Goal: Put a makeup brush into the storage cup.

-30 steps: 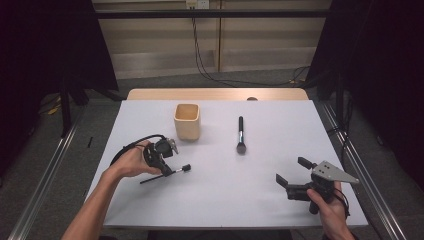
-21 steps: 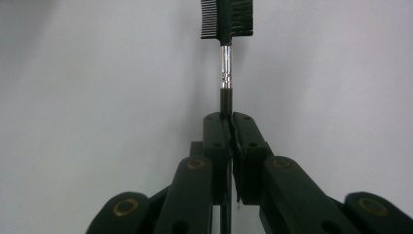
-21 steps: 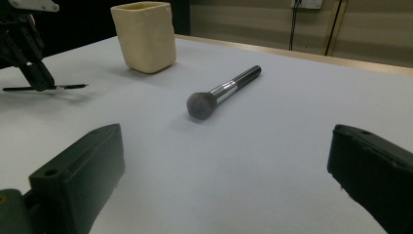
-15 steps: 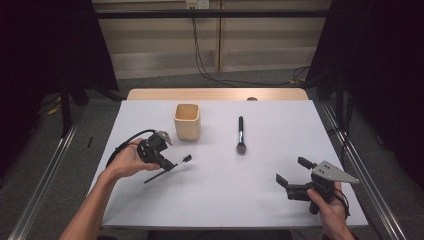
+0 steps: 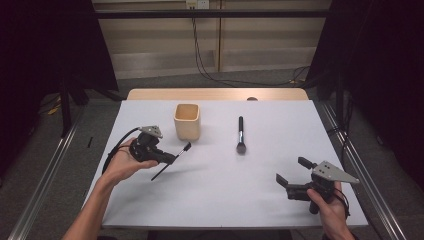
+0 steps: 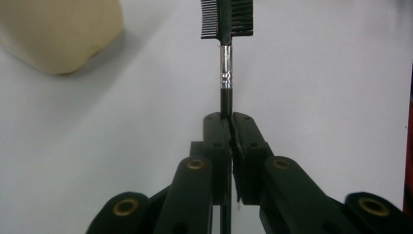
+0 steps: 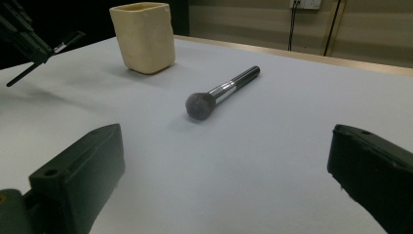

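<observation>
Since my left gripper (image 6: 228,127) pinches the thin brow brush (image 6: 226,58) only mid-handle, left of centre, it could swivel and miss the cup (image 5: 187,121), while my right gripper (image 5: 295,176) sits spread.

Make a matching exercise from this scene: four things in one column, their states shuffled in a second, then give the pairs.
1. cup
2. powder brush
3. comb brush
4. right gripper

A. clamped in the left gripper
B. open, holding nothing
C. standing upright on the table
D. lying flat on the table

Pairs: 1-C, 2-D, 3-A, 4-B
</observation>
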Demonstrator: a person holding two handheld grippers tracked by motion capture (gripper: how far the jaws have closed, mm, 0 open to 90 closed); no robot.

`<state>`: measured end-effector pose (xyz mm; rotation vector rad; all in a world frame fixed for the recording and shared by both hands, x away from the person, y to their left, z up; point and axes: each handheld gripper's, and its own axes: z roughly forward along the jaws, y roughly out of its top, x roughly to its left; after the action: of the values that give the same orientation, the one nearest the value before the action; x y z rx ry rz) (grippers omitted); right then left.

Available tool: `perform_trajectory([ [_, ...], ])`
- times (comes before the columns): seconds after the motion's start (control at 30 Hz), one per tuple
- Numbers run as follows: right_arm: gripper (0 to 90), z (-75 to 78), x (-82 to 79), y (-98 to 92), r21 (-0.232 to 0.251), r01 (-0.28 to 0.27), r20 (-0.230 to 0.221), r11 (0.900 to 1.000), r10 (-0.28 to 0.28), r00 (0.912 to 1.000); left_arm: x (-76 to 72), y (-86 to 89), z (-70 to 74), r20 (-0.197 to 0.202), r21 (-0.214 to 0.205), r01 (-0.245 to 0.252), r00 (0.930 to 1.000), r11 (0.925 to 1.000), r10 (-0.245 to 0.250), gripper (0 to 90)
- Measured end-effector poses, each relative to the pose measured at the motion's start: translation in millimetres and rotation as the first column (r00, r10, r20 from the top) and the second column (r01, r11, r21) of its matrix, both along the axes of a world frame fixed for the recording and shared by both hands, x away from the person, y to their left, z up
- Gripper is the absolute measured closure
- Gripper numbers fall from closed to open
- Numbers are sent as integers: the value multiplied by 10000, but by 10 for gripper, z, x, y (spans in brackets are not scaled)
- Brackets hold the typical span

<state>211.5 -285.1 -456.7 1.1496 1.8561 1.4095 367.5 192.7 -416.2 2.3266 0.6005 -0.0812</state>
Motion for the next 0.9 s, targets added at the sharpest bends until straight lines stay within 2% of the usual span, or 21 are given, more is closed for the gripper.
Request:
perform_trajectory([
  [0.07,0,2,-2,1,36,36,-6,10000,-36,10000,-8,23,0,-39,-245,-109,9999,9996,108,857],
  [0.13,0,2,-3,2,70,50,-12,10000,-50,10000,-26,29,-2,37,-245,-272,9996,9993,273,857],
  [0.23,0,2,-2,2,40,33,-9,10000,-33,10000,-55,43,-4,297,-512,-532,9981,9973,548,857],
  [0.37,0,4,-7,3,72,34,-7,10000,-33,10000,-79,112,-18,816,-1032,-1079,9898,9888,1165,857],
  [0.4,0,4,-8,1,63,31,6,10000,-31,10000,-82,135,-22,827,-1162,-1112,9892,9870,1212,857],
  [0.43,0,4,-7,-1,69,41,-6,10000,-41,10000,-93,155,-24,1001,-1262,-1271,9851,9838,1401,857],
  [0.5,0,1,0,-1,80,85,-11,9999,-85,10000,-100,176,-26,1089,-1454,-1360,9823,9800,1525,857],
  [0.53,0,1,2,-1,51,68,-12,10000,-68,10000,-105,186,-24,1262,-1561,-1514,9770,9761,1717,857],
  [0.57,0,1,1,4,64,63,-20,10000,-62,10000,-108,194,-23,1270,-1688,-1622,9746,9722,1847,857],
  [0.6,0,1,1,6,31,38,3,10000,-38,10000,-110,200,-23,1277,-1805,-1582,9749,9708,1826,857],
  [0.7,0,1,1,7,42,35,-7,10000,-35,10000,-136,200,-13,1595,-2002,-1674,9666,9653,2007,857],
  [0.77,0,0,2,4,66,71,-6,10000,-71,10000,-154,204,-5,1852,-2169,-1845,9564,9586,2260,857],
  [0.83,0,1,-1,3,92,77,-17,9999,-76,10000,-157,217,-1,1886,-2409,-2012,9499,9494,2492,857],
  [0.9,0,3,-5,3,81,75,-2,9999,-75,10000,-163,223,-2,2079,-2608,-2132,9400,9416,2705,857],
])
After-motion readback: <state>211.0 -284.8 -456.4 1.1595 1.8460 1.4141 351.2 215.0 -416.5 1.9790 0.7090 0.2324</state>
